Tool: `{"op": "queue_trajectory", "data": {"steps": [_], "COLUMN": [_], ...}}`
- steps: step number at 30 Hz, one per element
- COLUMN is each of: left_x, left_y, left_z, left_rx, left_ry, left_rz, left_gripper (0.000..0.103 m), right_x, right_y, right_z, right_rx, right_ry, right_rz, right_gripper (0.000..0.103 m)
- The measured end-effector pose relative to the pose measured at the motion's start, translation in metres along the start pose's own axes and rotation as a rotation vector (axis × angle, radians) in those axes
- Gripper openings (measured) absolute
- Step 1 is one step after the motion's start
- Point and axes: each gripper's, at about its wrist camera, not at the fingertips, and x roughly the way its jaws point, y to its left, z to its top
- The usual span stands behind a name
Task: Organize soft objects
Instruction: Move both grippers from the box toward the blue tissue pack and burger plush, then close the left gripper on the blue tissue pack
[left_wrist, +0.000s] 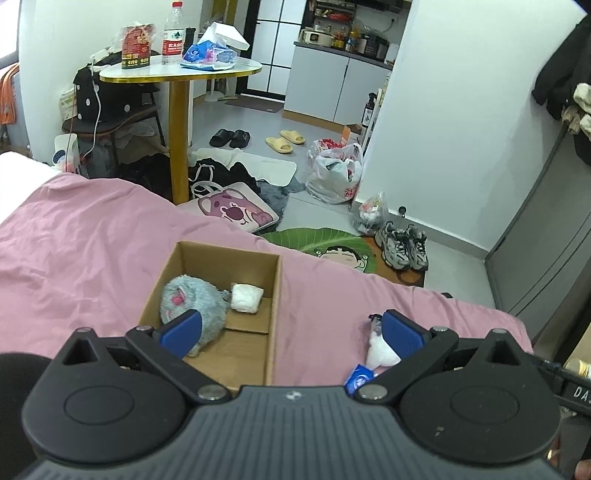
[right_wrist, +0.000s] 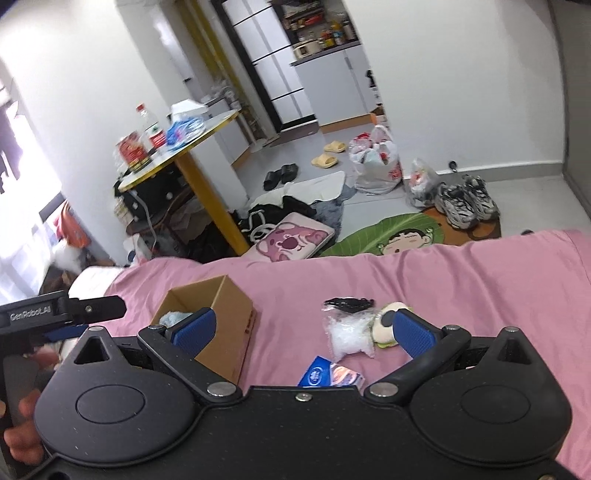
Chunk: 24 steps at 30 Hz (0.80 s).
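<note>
Sorting of soft items into a cardboard box (left_wrist: 218, 317) on a bed with a pink cover (left_wrist: 92, 236) appears partly done. Item one: grey plush toy (left_wrist: 192, 301), lying inside the box against its left wall. Item two: white rolled bundle (left_wrist: 246, 297), inside the box just beside the plush. Items outstanding, all on the cover to the right of the box: clear bag of white filling (right_wrist: 349, 334); small cream plush with dark patches (right_wrist: 386, 325), touching that bag; black crinkled piece (right_wrist: 347, 304) just beyond the bag; blue-labelled packet (right_wrist: 325, 374) nearest the camera. Left gripper (left_wrist: 291, 330): fingers spread wide, empty, one blue pad over the box and the grey plush, the other over the bag of filling; contact with either cannot be told from this angle. Right gripper (right_wrist: 308, 330): fingers also spread wide, holding nothing, bracketing the box corner on one side and the cream plush on the other. Step in hand, by judgement: selection of the next loose item. Next move likely calls for lowering the right gripper over the bag or cream plush, closing gently enough not to burst the bag, then carrying it across into the free space in the box.
</note>
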Motion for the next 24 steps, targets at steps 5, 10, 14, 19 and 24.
{"op": "queue_trajectory", "data": {"steps": [5,10,14,19,24], "left_x": [0.008,0.022,0.032,0.051,0.071], "left_y": [-0.016,-0.027,-0.040,-0.052,-0.062], "left_z": [-0.011,-0.022,-0.032,-0.039,-0.048], "left_rx": [0.030,0.042,0.068,0.063,0.076], "left_ry": [0.018,0.045,0.060,0.097,0.140], "left_rz": [0.004,-0.021,-0.031,-0.054,-0.072], "left_gripper": [0.102,0.102,0.100,0.100,0.100], "right_x": [0.004,-0.002,-0.002,0.005,0.015], "right_y": [-0.017,-0.031,-0.041,-0.048,-0.053], "right_z": [-0.004,-0.007,-0.009,-0.012,-0.014], "right_rx": [0.046,0.076,0.103,0.104,0.111], "right_ry": [0.019,-0.005,-0.011,0.008,0.039], "right_rz": [-0.022,-0.047,-0.077,-0.105,-0.094], "right_gripper": [0.103,0.103,0.103,0.103,0.103]}}
